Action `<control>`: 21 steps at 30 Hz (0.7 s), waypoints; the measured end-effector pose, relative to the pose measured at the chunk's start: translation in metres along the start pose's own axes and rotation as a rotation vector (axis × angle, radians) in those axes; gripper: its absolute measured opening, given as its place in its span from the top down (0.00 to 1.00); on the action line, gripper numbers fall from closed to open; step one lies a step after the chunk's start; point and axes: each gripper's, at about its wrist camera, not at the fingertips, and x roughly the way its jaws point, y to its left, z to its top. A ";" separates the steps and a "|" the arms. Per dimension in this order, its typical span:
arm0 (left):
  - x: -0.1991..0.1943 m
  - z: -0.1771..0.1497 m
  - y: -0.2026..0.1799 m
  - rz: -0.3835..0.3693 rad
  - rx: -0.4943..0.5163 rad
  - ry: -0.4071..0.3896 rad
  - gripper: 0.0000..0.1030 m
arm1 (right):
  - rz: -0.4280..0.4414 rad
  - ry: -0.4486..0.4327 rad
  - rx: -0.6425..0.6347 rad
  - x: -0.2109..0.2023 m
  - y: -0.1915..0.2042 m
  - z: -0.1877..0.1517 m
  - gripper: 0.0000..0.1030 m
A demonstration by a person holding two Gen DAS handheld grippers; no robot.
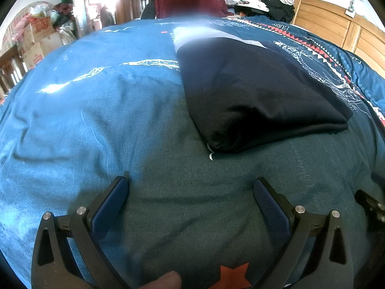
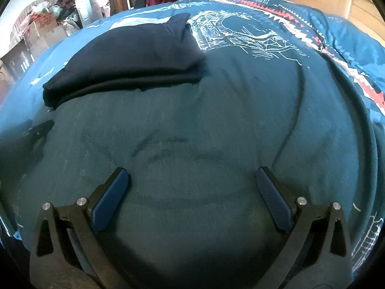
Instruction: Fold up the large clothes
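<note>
Hovering Wide Over the Bedspread

Both grippers are held low and level above the blue bedspread (image 1: 101,125), nothing gripped. The left gripper (image 1: 191,187) is spread wide, a thumb tip (image 1: 163,280) seen at its base. The right gripper (image 2: 191,179) is likewise released. The dark folded garment (image 1: 252,96) is laid flat on the bedspread ahead, apart from both.

The folded dark garment (image 1: 259,96) is a matt, finely twilled cloth lying on the blue bedspread (image 1: 96,120), a soft woven cotton-like cloth with white printed lines (faintly creased). Behind the bedspread, the headboard (image 1: 336,29) is smooth varnished wood. The left gripper (image 1: 191,187) has matt black plastic arms, shiny metal pins and blue textured pads (image 1: 110,207).
</note>
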 end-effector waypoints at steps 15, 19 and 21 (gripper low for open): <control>0.000 0.001 0.000 -0.001 -0.001 0.000 0.00 | -0.010 0.003 -0.007 0.001 0.002 -0.001 0.00; 0.000 0.000 0.000 -0.001 -0.001 0.000 0.00 | -0.010 0.002 -0.007 0.001 0.002 -0.001 0.00; 0.000 0.001 0.000 -0.001 -0.001 0.000 0.00 | -0.010 0.002 -0.007 0.001 0.002 -0.001 0.00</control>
